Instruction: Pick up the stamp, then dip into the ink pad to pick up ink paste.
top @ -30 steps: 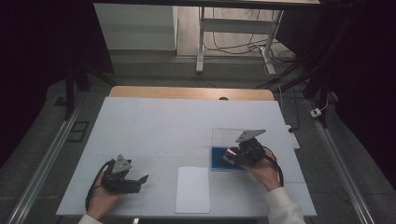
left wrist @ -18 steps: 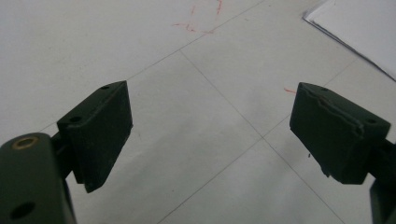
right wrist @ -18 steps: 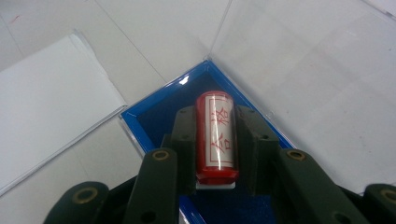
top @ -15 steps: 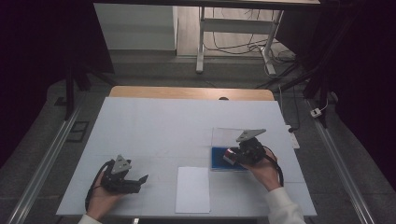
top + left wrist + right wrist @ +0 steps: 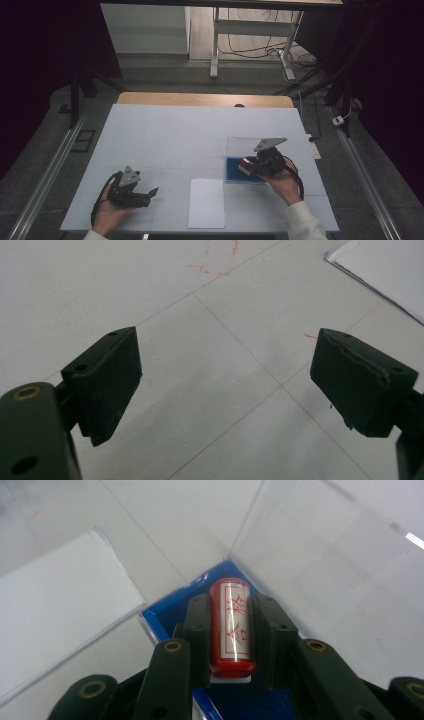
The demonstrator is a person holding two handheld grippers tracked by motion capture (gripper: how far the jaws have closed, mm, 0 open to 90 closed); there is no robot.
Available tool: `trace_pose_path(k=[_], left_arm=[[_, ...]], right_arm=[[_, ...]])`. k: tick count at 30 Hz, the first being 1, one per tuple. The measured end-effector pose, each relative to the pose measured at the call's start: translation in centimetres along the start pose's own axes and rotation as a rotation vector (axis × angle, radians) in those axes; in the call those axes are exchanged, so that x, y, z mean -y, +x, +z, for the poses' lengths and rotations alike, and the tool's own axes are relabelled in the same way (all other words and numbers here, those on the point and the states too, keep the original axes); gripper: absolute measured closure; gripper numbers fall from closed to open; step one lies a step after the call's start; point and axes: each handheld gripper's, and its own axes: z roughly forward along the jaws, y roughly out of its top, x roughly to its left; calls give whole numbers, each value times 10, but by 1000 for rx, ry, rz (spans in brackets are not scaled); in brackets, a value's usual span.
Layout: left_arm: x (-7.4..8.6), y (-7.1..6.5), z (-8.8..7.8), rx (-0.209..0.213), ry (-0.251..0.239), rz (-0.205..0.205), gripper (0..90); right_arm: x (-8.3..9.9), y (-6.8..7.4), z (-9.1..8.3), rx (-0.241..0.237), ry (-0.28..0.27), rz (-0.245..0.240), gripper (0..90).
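Left gripper: jaws spread wide, with nothing between them. It sits low at the near left of the table in the high view, cradled in the person's left hand, and points toward the sheet of paper.
Left gripper pads: in the left gripper view both black pads stand far apart over the bare white table cover; faint seam lines and small red marks show on the cover between and beyond them.
Sheet of paper: white, flat near the front edge of the table, between the two grippers; its corner shows at the upper right of the left gripper view and at the left of the right gripper view.
Right gripper: jaws closed in tight on the red stamp, one pad pressing each long side. The closing has just finished.
Red stamp: a red cylinder with a white label bearing red characters, clamped lengthwise between the pads and pointing away from the camera, over the blue pad.
Blue pad: floor of the clear box, at the right of the table, just right of the paper.
Clear box: transparent walls rise behind and beside the stamp; the gripper reaches into it from the near side.
Right hand: grasps the right gripper's body, white sleeve behind it.
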Motion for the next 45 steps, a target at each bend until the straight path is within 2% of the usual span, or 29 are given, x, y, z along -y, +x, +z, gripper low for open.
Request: trace_pose_path(k=[10, 18, 23, 32, 45], left_arm=[[1, 0, 0, -1, 4, 8, 132], [1, 0, 0, -2, 4, 7, 133], [1, -1, 0, -2, 4, 9, 133], [1, 0, 0, -1, 6, 8, 133], [1, 0, 0, -1, 6, 9, 133]], right_arm=[[-14, 10, -28, 18, -115, -39, 701], [-17, 12, -38, 29, -147, -48, 701], [-19, 14, -38, 31, -138, -59, 701], [-18, 15, -28, 41, -86, -80, 700], [-14, 12, -18, 46, -52, -68, 700]])
